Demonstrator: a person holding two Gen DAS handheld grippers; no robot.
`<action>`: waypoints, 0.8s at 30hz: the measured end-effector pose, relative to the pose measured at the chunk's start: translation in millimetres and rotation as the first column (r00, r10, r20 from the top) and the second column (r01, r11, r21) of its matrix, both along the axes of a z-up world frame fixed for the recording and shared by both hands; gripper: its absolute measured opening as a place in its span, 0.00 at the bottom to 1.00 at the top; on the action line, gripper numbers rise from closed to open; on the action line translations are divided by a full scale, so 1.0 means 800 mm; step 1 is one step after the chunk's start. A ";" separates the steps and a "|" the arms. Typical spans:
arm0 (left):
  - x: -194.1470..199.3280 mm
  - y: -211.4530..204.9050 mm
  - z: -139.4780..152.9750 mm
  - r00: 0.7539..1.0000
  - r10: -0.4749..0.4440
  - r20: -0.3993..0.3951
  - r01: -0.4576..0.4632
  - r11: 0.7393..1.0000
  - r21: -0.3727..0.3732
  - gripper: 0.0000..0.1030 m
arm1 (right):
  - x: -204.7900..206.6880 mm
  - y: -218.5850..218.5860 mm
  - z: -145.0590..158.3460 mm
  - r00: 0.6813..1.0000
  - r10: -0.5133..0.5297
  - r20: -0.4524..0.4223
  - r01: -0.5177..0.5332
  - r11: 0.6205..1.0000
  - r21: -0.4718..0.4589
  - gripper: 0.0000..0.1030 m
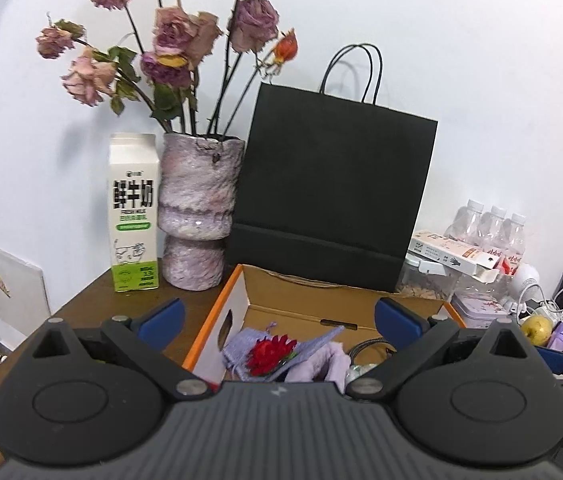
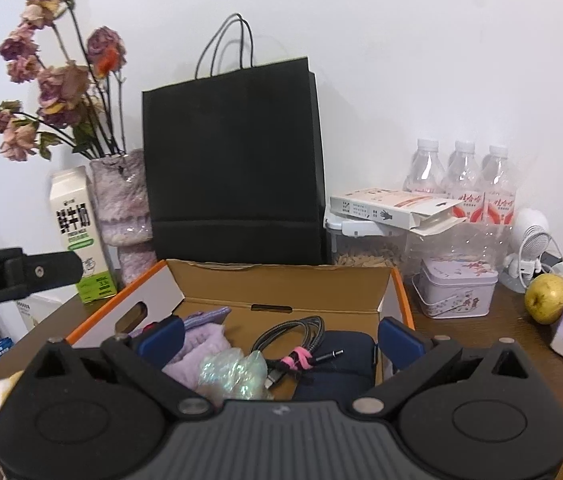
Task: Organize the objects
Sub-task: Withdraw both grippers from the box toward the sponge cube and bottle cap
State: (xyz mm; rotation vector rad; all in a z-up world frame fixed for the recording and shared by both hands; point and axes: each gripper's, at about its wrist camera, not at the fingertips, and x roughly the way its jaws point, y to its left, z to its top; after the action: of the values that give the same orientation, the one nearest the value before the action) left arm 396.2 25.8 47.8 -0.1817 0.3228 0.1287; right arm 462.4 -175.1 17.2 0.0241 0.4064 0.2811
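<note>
Both grippers, left (image 1: 277,316) and right (image 2: 279,334), hover spread and empty over the cardboard box (image 2: 281,280); inside it, the coiled cable (image 2: 293,340) could snag a finger and drag neighbours out.

box (image 2: 281,284) top open | black bag (image 2: 233,168) blocks behind | vase (image 1: 197,216) left

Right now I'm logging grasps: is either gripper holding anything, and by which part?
Nothing is held. The left gripper and right gripper are both open, with nothing between their fingers, above the box.
</note>
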 end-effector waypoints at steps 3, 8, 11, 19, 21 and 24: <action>-0.022 0.004 0.003 1.000 0.007 0.007 -0.007 1.000 0.002 1.00 | -0.022 -0.002 0.003 1.000 0.008 0.011 -0.007 1.000 -0.012 1.00; -0.059 0.007 0.005 1.000 0.005 0.001 -0.005 1.000 0.013 1.00 | -0.057 -0.010 0.009 1.000 0.019 0.025 -0.018 1.000 -0.018 1.00; -0.082 0.008 0.004 1.000 0.002 -0.006 -0.001 1.000 0.021 1.00 | -0.080 -0.018 0.011 0.999 0.024 0.030 -0.023 1.000 -0.017 1.00; -0.143 0.012 -0.005 0.999 0.009 -0.032 -0.007 0.998 0.068 1.00 | -0.143 -0.039 0.008 0.998 0.046 0.036 -0.044 0.998 -0.040 1.00; -0.156 0.013 -0.008 0.999 0.009 -0.039 -0.006 0.997 0.080 1.00 | -0.160 -0.045 0.005 0.998 0.050 0.033 -0.048 0.997 -0.060 1.00; -0.175 0.015 -0.012 0.999 0.010 -0.053 -0.004 0.995 0.096 1.00 | -0.184 -0.053 -0.002 0.998 0.055 0.032 -0.053 0.995 -0.085 1.00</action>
State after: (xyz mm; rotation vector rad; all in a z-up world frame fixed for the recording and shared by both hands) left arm 256.6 38.0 37.9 -0.0845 0.3688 0.1559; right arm 315.3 -217.8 15.9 -0.0746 0.3853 0.3170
